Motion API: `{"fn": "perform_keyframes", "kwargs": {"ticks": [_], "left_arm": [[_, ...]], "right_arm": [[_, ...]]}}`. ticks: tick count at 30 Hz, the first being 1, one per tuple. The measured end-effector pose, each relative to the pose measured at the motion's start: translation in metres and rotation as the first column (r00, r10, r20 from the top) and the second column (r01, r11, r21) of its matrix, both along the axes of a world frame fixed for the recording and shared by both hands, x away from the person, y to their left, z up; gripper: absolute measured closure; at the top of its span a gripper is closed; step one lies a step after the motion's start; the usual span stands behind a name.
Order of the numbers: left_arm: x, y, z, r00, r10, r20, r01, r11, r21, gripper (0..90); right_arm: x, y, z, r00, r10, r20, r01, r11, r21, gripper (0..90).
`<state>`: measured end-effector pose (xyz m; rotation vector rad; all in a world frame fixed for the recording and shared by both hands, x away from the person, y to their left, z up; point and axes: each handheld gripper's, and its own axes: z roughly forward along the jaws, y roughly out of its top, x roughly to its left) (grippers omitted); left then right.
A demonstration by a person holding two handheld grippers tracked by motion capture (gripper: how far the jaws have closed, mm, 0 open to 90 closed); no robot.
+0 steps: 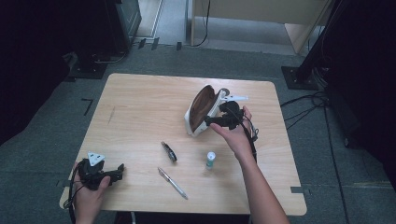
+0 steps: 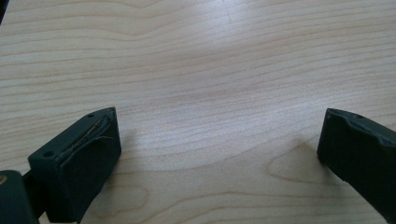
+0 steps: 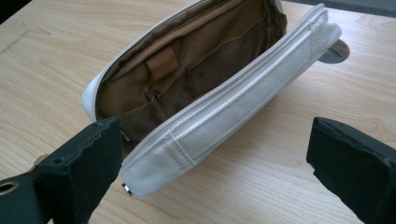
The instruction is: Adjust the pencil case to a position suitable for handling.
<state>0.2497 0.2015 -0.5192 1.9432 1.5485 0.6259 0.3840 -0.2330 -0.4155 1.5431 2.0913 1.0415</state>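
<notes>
A white zip pouch (image 1: 201, 111) with a brown lining stands open on the wooden table (image 1: 140, 102), right of centre. My right gripper (image 1: 213, 122) is at its near end, jaws wide apart. In the right gripper view the pouch's (image 3: 210, 112) white side wall runs between the jaws of the right gripper (image 3: 215, 154); its near end is close by the left jaw, and the pads do not press on it. My left gripper (image 1: 116, 171) rests near the table's front left corner. In the left gripper view, the left gripper (image 2: 219, 144) is open over bare wood.
A short dark object (image 1: 169, 151), a silver pen (image 1: 173, 183) and a small white bottle with a green cap (image 1: 210, 160) lie between the pouch and the table's front edge. A grey round cap (image 3: 334, 51) sits in the tabletop behind the pouch.
</notes>
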Motion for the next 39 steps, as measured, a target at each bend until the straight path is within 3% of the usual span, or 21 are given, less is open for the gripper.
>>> {"fn": "perform_keyframes", "kwargs": {"ticks": [13,27,39], "left_arm": [[0.0,0.0,0.0,1.0,0.0,0.0,0.0,1.0,0.0,0.0],[0.0,0.0,0.0,1.0,0.0,0.0,0.0,1.0,0.0,0.0],[0.0,0.0,0.0,1.0,0.0,0.0,0.0,1.0,0.0,0.0]], "right_arm": [[0.021,0.002,-0.013,0.9972,-0.036,-0.066,0.037,0.999,0.019,3.6],[0.032,0.009,-0.024,0.9911,-0.024,-0.131,0.033,0.997,0.067,18.3],[0.037,0.013,-0.028,0.9872,-0.061,-0.147,0.068,0.997,0.038,26.3]]}}
